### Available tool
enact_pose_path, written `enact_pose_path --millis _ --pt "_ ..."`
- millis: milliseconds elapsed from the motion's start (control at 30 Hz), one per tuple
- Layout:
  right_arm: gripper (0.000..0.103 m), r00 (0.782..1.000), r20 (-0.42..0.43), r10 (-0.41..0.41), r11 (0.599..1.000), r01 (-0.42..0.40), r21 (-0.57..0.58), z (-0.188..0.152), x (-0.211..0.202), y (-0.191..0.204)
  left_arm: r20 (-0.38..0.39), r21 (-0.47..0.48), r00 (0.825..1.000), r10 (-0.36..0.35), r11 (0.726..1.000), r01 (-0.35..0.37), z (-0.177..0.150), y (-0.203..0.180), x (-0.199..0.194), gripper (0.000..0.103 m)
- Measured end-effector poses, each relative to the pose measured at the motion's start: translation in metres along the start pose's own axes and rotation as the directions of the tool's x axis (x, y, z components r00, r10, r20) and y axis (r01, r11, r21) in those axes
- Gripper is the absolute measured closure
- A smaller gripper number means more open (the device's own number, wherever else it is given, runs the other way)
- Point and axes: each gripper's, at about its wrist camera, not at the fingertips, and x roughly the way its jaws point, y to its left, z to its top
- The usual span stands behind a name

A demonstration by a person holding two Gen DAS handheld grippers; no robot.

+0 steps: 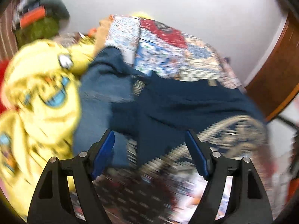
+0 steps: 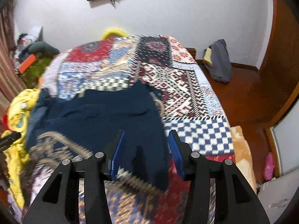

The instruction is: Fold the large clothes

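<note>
1. The yellow garment (image 1: 37,97) lay at the far left on the patchwork bedspread (image 2: 186,85).
2. The left gripper (image 1: 149,138) hovered wide open and empty over the navy garment (image 1: 177,100).
3. The right gripper (image 2: 146,140) was open too, a hanging navy fold between its fingers; the cloth stretched leftward.

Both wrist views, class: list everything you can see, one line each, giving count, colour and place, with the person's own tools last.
Navy garment: one, dark blue with a pale patterned border, spread on the bed.
Yellow garment: one, yellow with a blue print, bunched left of the navy one.
Patchwork bedspread: one, red, blue, white, covering the bed.
Grey bag: one, on the floor against the wall.
Pink item: one, on the floor; too small to identify.
Left gripper: one, black with blue pads, jaws open over the navy garment.
Right gripper: one, same colours, jaws open.
</note>
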Motion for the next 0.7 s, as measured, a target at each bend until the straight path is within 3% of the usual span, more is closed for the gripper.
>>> enact_pose_path --millis 67,133,300,433,567,700 --pt "0.050 1.000 0.012 0.018 1.000 -0.018 -0.010 -0.005 -0.010 0.009 -0.012 -0.069 0.993 -0.114 0.991 0.113 -0.013 -0.003 -0.005 0.026" --pt "0.034 0.999 0.030 0.025 1.000 -0.024 -0.012 -0.011 -0.017 0.017 -0.044 -0.123 0.980 -0.192 0.975 0.185 -0.024 -0.006 0.000 0.026" --pt "0.031 0.999 0.035 0.038 0.998 -0.036 -0.047 -0.024 -0.022 0.034 -0.105 -0.231 0.951 -0.290 0.937 0.260 -0.051 -0.011 0.023 0.026" --pt "0.031 1.000 0.010 0.020 0.996 -0.019 -0.086 -0.037 -0.013 0.043 -0.128 -0.360 0.906 -0.404 0.870 0.337 -0.062 -0.007 0.052 0.026" --pt "0.031 1.000 -0.023 0.008 0.996 -0.010 -0.094 -0.041 -0.004 0.044 -0.097 -0.402 0.902 -0.420 0.846 0.351 -0.053 -0.004 0.065 0.043" --pt "0.031 0.999 -0.034 0.015 0.997 -0.017 -0.082 -0.041 0.000 0.044 -0.034 -0.373 0.916 -0.400 0.855 0.359 -0.037 -0.006 0.058 0.043"
